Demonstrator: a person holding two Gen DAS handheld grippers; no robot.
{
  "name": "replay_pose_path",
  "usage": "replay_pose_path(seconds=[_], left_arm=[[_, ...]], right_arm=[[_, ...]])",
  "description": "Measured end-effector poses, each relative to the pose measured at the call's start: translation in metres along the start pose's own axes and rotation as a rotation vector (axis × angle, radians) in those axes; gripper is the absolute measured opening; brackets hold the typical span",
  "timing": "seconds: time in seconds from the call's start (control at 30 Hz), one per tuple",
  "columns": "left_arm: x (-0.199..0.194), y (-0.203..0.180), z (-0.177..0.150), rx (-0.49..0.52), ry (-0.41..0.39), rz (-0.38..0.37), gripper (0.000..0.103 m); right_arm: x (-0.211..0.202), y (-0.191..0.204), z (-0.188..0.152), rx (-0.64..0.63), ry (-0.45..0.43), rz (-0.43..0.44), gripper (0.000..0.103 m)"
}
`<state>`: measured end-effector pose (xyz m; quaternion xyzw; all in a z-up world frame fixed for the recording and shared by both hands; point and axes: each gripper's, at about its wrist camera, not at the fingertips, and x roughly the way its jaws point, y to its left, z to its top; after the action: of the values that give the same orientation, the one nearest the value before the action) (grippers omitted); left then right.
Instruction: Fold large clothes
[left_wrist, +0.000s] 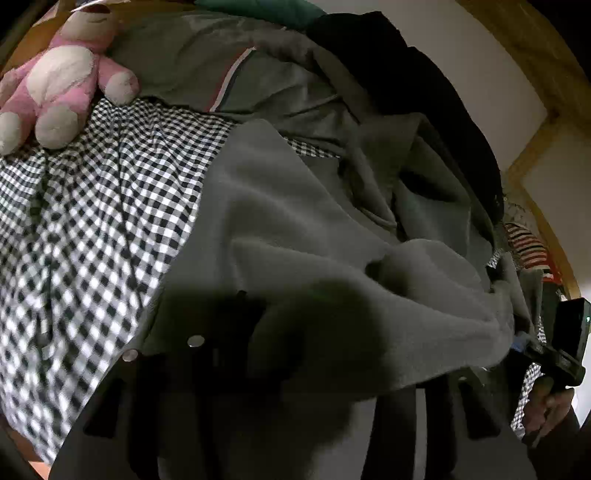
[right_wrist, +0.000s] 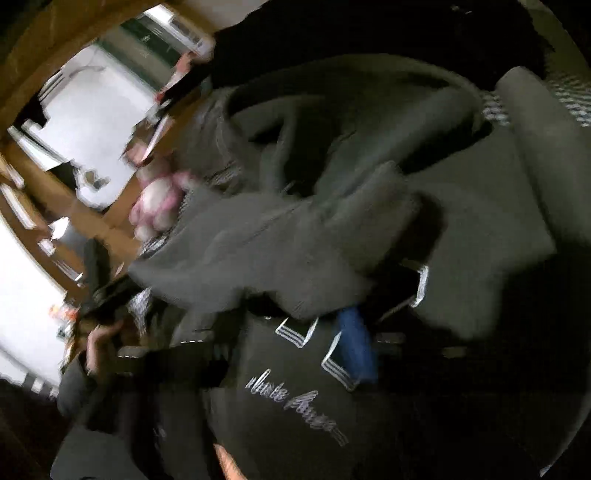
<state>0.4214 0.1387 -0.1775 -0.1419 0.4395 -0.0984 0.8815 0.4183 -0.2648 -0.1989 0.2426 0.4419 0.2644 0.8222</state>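
Note:
A large grey fleece garment (left_wrist: 295, 221) hangs bunched right in front of the left wrist camera and drapes over my left gripper (left_wrist: 229, 332), whose dark fingers are mostly buried in its folds. The same grey garment (right_wrist: 332, 221), with white lettering and striped patches, fills the blurred right wrist view. My right gripper (right_wrist: 354, 347) has a blue pad showing against the cloth and seems clamped on it. In the left wrist view the right gripper (left_wrist: 561, 347) shows at the right edge, held in a hand.
A black-and-white checked bedcover (left_wrist: 92, 240) lies underneath. A pink and white plush toy (left_wrist: 62, 85) sits at the upper left. A dark garment (left_wrist: 424, 92) and a striped cloth (left_wrist: 528, 247) lie to the right. Wooden furniture (right_wrist: 74, 206) and white walls surround.

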Motion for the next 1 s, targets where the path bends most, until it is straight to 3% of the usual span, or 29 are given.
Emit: replay_pose_path(seconds=[0.13,0.2,0.3,0.37,0.43,0.47,0.5,0.57,0.63,0.77,0.83,0.93,1.0], left_arm=[[-0.036,0.001,0.008,-0.044,-0.032,-0.062,0.049],[-0.055,-0.007,0.015,-0.05,-0.058,-0.088,0.052],[-0.066,-0.025,0.026,0.004,-0.058,-0.055,0.054],[-0.062,-0.03,0.025,0.027,-0.051,-0.002,0.059],[-0.054,-0.025,0.019,0.015,-0.016,0.017,0.074],[-0.045,-0.021,0.015,0.014,0.031,0.029,0.075],[-0.039,-0.018,0.01,0.015,0.065,0.038,0.075],[-0.038,-0.012,0.0,0.01,0.08,0.042,0.075],[-0.056,-0.007,-0.002,0.0,0.03,0.045,0.076],[-0.103,-0.007,0.014,-0.038,-0.105,0.052,0.085],[-0.099,-0.023,0.026,-0.01,-0.09,0.067,0.095],[-0.076,-0.051,0.033,0.043,-0.045,0.093,0.095],[-0.064,-0.068,0.027,0.099,0.039,0.103,0.096]], right_arm=[[-0.025,0.014,-0.011,-0.042,0.005,0.076,0.093],[-0.041,0.007,-0.009,0.01,-0.062,0.088,0.093],[-0.041,-0.021,0.004,0.173,-0.092,0.107,0.093],[-0.021,-0.034,0.011,0.247,-0.022,0.114,0.093],[0.015,-0.039,0.015,0.307,0.084,0.103,0.08],[0.032,-0.038,0.016,0.313,0.125,0.072,0.062],[0.043,-0.034,0.019,0.308,0.14,0.041,0.054],[0.054,-0.024,0.02,0.264,0.117,0.039,0.026],[0.051,-0.012,0.021,0.217,0.083,0.021,0.024],[0.01,-0.012,0.016,0.199,-0.064,0.044,0.022],[-0.01,-0.021,0.011,0.228,-0.111,0.036,0.022],[-0.021,-0.029,0.004,0.223,-0.092,-0.036,0.022],[-0.023,-0.035,-0.003,0.221,-0.081,-0.068,0.022]])
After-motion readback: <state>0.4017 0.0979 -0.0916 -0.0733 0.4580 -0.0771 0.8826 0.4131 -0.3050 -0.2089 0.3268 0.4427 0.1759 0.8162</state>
